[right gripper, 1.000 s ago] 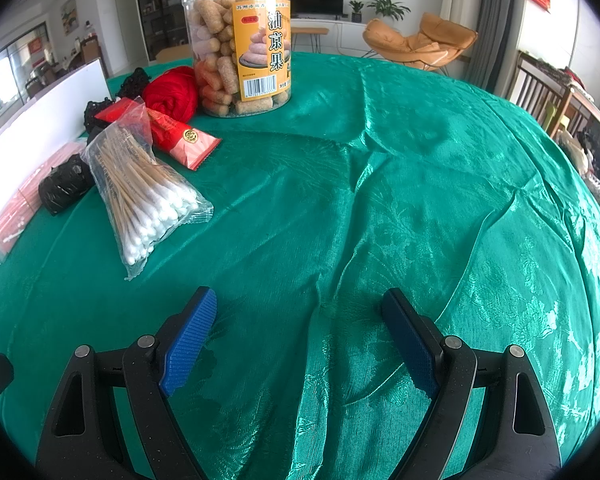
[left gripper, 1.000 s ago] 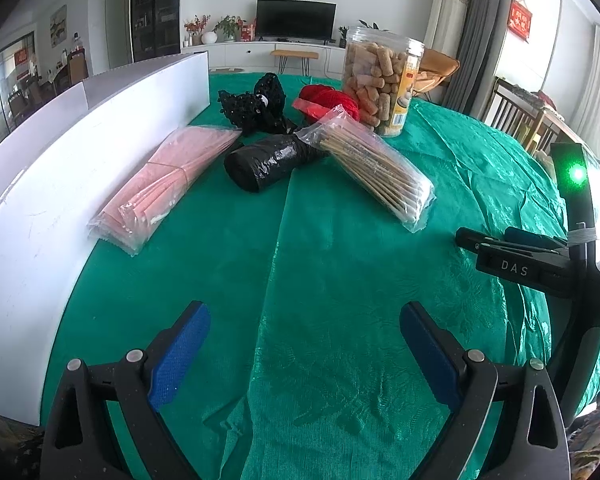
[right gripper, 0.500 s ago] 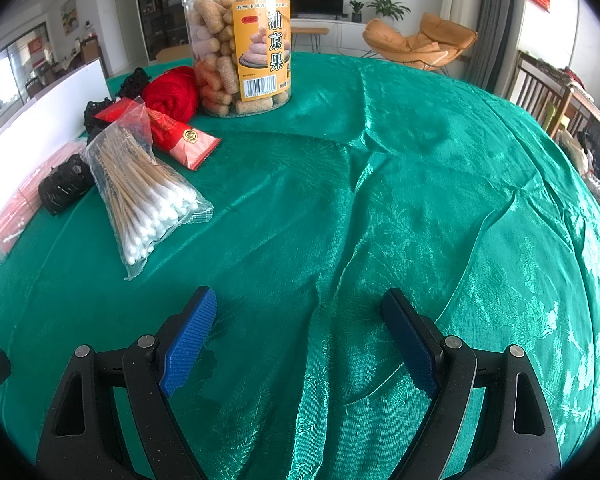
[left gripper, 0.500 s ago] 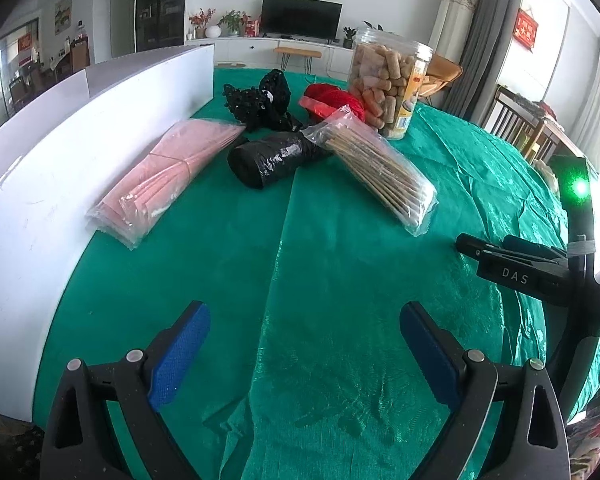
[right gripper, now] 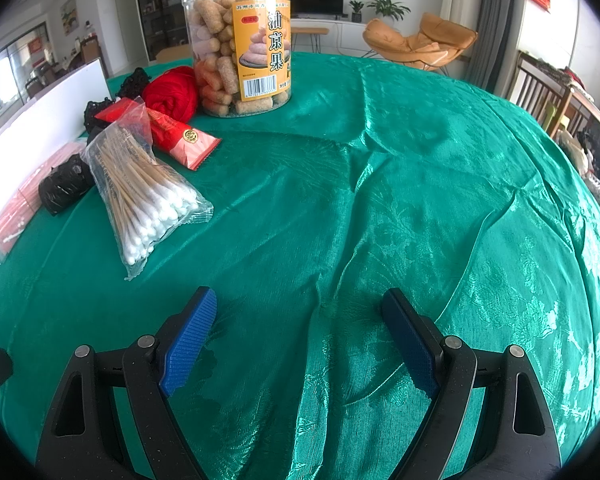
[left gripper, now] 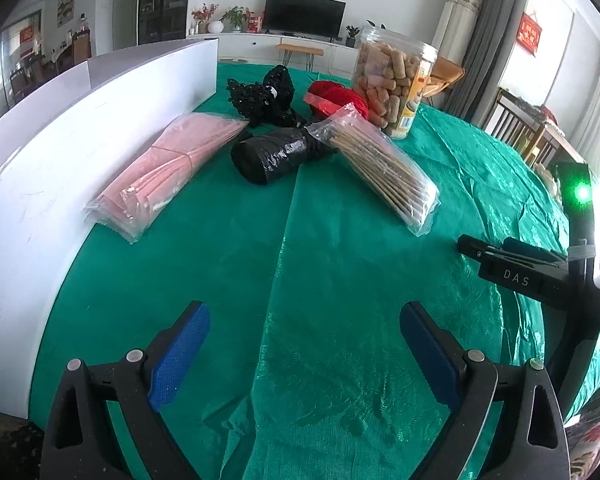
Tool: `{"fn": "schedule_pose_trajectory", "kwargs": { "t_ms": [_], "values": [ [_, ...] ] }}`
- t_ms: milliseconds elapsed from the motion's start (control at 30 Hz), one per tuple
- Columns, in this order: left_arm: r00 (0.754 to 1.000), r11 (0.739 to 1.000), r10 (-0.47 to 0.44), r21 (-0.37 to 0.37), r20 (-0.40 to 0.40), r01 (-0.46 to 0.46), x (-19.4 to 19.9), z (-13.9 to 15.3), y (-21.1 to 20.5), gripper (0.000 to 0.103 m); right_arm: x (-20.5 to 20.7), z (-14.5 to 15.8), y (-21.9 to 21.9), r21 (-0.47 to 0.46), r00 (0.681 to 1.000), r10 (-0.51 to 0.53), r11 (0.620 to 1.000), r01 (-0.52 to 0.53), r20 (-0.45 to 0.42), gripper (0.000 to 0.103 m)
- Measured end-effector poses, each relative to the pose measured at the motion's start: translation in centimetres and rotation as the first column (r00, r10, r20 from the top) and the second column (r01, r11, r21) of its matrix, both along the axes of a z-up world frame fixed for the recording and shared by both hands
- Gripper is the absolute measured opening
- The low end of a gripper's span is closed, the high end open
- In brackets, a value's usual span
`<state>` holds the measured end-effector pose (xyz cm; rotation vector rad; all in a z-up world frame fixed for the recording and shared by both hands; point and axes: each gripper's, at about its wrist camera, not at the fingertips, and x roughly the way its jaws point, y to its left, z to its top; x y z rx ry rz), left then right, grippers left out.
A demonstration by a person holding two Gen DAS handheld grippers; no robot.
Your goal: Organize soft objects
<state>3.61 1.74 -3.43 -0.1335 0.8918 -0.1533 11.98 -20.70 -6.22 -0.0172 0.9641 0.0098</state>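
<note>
Fingers of the left gripper [left gripper: 302, 344] and right gripper [right gripper: 298, 336] stayed released, empty; only the left drifted slightly. Yarn [right gripper: 171, 90], cotton swabs [right gripper: 144, 196] and bags lay untouched on the counter [right gripper: 400, 184]; sorting hadn't begun.

Home living/dining room: flat TV [left gripper: 305, 14] on a low white media cabinet [left gripper: 260, 45], potted plants [right gripper: 384, 4], orange lounge chair [right gripper: 418, 42], grey curtains [left gripper: 474, 52], wooden dining chairs [left gripper: 518, 128], worktop under a green tablecloth [right gripper: 380, 200].
</note>
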Motion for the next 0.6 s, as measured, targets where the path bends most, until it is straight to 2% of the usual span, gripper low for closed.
{"fn": "schedule_pose_trajectory", "kwargs": {
  "t_ms": [167,300,367,533,600],
  "values": [
    [1.000,0.999,0.009,-0.034,0.017,-0.008,-0.2,0.5,0.5,0.096,0.0,0.0,0.0,0.000,1.000,0.000,1.000,0.000,0.000,0.087],
    [0.998,0.988,0.055,-0.146,0.008,-0.053,0.1,0.9,2.6,0.096,0.0,0.0,0.0,0.000,1.000,0.000,1.000,0.000,0.000,0.087],
    [0.998,0.983,0.057,-0.176,-0.006,-0.057,0.4,0.9,3.4,0.096,0.0,0.0,0.0,0.000,1.000,0.000,1.000,0.000,0.000,0.087],
    [0.996,0.973,0.091,-0.210,-0.019,-0.093,0.0,0.7,4.6,0.096,0.0,0.0,0.0,0.000,1.000,0.000,1.000,0.000,0.000,0.087],
    [0.996,0.977,0.090,-0.191,-0.019,-0.092,-0.2,0.5,4.2,0.096,0.0,0.0,0.0,0.000,1.000,0.000,1.000,0.000,0.000,0.087]
  ]
}}
